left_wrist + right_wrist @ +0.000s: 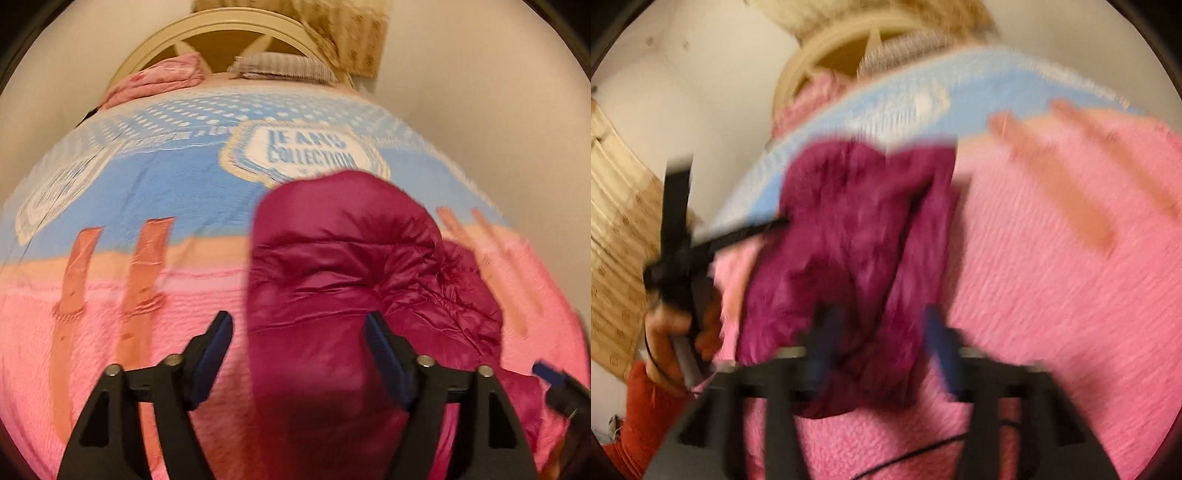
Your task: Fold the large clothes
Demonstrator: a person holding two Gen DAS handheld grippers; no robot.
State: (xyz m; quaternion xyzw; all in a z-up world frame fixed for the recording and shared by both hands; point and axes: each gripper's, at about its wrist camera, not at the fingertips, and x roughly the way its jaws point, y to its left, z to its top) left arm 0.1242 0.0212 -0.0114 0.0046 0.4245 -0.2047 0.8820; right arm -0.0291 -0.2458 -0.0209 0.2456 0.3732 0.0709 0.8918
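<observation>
**Magenta jacket lies on the bed between two wide-open tools**

The magenta puffer jacket (343,266) lies on the bed, on a pink and blue bedspread (122,192), its far end just short of the "JEANS COLLECTION" badge (306,151) printed there. Seen from the left wrist, the left tool (299,328) stands over the jacket's near end with its jaws wide; a folded band of the jacket runs up between the blue pads (376,332), which do not press on it. In the right wrist view the right tool (879,328) is also spread wide above the near edge of the jacket (857,229), gripping nothing; that view is blurred.

The jacket is shiny, quilted and wrinkled, gathered into a thick, narrow bundle with a rounded far end and a looser, crumpled mass on the side away from the badge's left.

Its long axis runs from the tools straight toward the badge and the headboard (221,33) beyond.

A hand (668,339) in a red sleeve (642,413) holds the left tool's handle.
</observation>
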